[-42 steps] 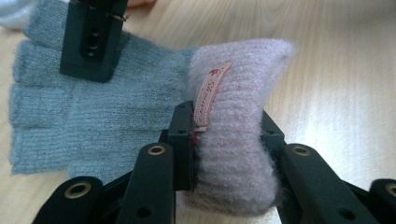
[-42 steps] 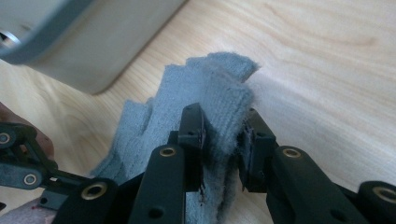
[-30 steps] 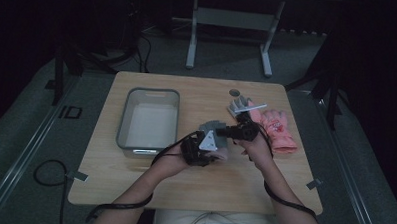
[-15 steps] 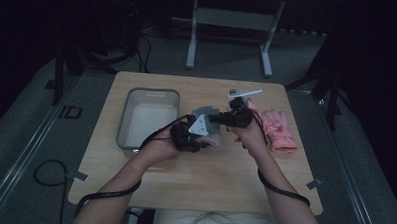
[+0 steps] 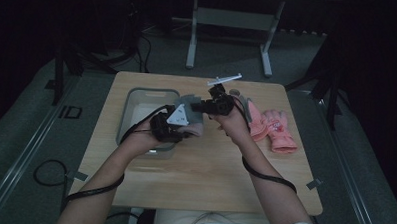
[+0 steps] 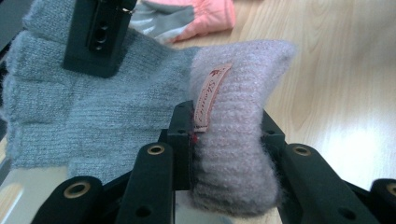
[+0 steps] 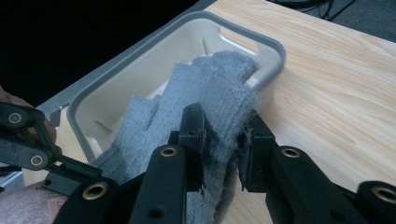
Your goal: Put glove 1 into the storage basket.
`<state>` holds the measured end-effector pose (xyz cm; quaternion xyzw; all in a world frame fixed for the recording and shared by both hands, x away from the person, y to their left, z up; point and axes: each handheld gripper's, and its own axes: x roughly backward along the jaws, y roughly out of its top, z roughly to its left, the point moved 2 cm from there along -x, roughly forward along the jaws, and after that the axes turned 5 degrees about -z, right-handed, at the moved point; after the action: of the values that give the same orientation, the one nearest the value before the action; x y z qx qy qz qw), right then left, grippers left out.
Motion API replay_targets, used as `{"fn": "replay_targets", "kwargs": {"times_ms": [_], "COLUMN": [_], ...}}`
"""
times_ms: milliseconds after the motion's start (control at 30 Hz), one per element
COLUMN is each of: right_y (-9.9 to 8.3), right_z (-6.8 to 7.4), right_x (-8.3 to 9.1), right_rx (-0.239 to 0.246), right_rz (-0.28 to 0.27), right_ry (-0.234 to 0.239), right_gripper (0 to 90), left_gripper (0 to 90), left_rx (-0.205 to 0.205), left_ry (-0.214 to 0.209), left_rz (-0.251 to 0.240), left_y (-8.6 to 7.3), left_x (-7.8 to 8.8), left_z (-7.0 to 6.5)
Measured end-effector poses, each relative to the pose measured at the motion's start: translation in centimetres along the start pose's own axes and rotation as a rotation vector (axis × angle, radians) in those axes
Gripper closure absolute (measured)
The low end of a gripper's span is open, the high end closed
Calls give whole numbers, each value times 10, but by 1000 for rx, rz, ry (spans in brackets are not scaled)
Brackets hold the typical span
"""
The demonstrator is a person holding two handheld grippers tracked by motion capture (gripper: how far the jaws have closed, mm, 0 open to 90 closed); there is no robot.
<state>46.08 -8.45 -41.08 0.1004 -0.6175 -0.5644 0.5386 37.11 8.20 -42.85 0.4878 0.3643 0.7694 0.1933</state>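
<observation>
A grey knitted glove (image 5: 189, 100) with a fuzzy pinkish cuff (image 6: 233, 154) hangs stretched between my two grippers above the table, at the right rim of the tray. My left gripper (image 5: 186, 127) is shut on the cuff, beside its small sewn label (image 6: 211, 95). My right gripper (image 5: 199, 106) is shut on the glove's grey finger end (image 7: 219, 107). In the right gripper view the glove's fingers hang over the grey-rimmed tray (image 7: 268, 44). In the left gripper view the right gripper's jaw shows at the upper left, pressed on the grey knit.
A pair of coral work gloves (image 5: 276, 127) lies on the wooden table (image 5: 209, 177) to the right of my hands. The tray (image 5: 129, 114) stands at the table's left half. A white metal stand (image 5: 230, 18) is on the floor beyond the table.
Both hands have risen and moved left with the glove, from beside the coral gloves to the tray's right rim. Both grips stay closed.
</observation>
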Motion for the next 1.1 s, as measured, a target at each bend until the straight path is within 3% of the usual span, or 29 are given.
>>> {"fn": "replay_targets", "kwargs": {"times_ms": [400,533,633,733,767,800,833,900,1100], "right_y": [21,27,24,16,16,14,9,6,-2], "right_z": [25,34,35,34,34,34,33,31,21], "right_x": [-45,-66,-81,-97,-97,-102,-113,-121,-138], "right_rx": [13,2,-19,-17,-17,-20,-29,-39,-74], "right_rz": [9,3,12,35,35,44,63,70,91], "right_ry": [30,38,53,59,59,56,43,33,17], "right_gripper": [742,743,742,742,742,742,742,742,741], "left_gripper": [668,663,661,659,658,658,659,659,653], "left_rx": [21,22,17,6,6,17,14,27,42], "left_ry": [11,-5,-41,-69,-69,-102,-106,-130,-151], "left_rz": [47,62,92,149,149,173,182,188,236], "left_y": [-33,-50,-63,-71,-71,-79,-82,-87,-102], "left_x": [36,43,46,43,43,37,34,29,10], "left_z": [27,38,45,50,50,56,58,62,72]}}
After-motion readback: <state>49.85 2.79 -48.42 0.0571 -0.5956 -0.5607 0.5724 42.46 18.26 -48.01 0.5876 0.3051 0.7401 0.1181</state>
